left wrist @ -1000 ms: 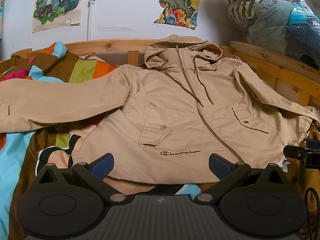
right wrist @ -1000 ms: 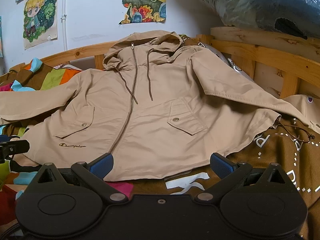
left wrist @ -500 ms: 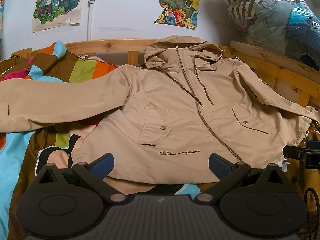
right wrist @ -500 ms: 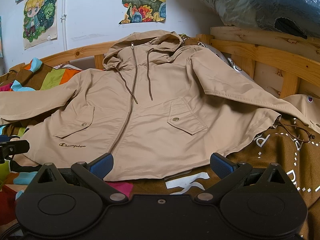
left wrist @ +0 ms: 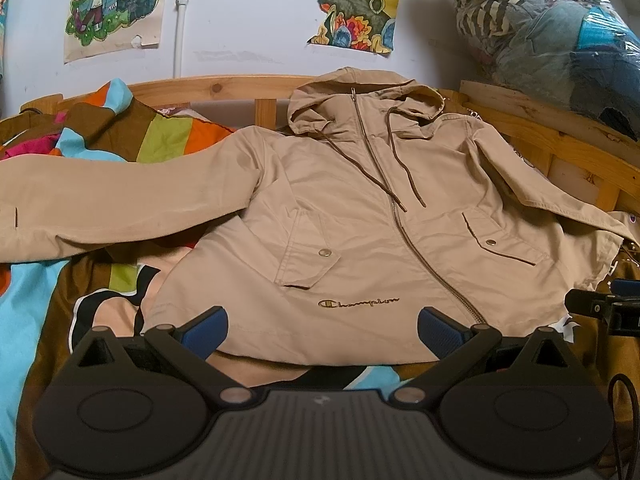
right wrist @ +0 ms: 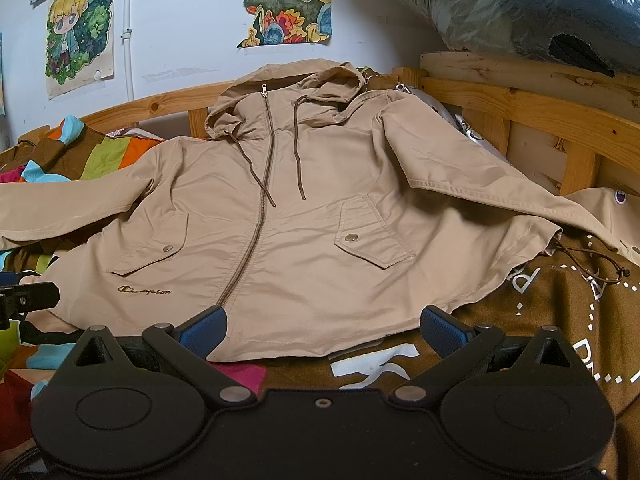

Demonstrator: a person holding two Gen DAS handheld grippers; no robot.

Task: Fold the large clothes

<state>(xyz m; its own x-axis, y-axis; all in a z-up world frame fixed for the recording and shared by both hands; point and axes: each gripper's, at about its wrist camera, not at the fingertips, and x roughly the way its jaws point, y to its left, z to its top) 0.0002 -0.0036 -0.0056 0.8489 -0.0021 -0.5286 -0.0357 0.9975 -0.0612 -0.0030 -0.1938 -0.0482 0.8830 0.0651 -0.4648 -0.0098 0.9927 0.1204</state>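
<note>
Tan hooded jacket spread flat, front up, zipped, on the patterned bedspread, hood at twelve o'clock against the wooden bed frame. One sleeve stretched out toward nine o'clock, the other toward three. Left gripper low at six o'clock by the hem, blue pads spread wide, gripping nothing. Right gripper likewise at six o'clock near the hem, fingers wide apart and empty. Cartoon posters up at eleven and twelve o'clock; bagged clothes at two.
</note>
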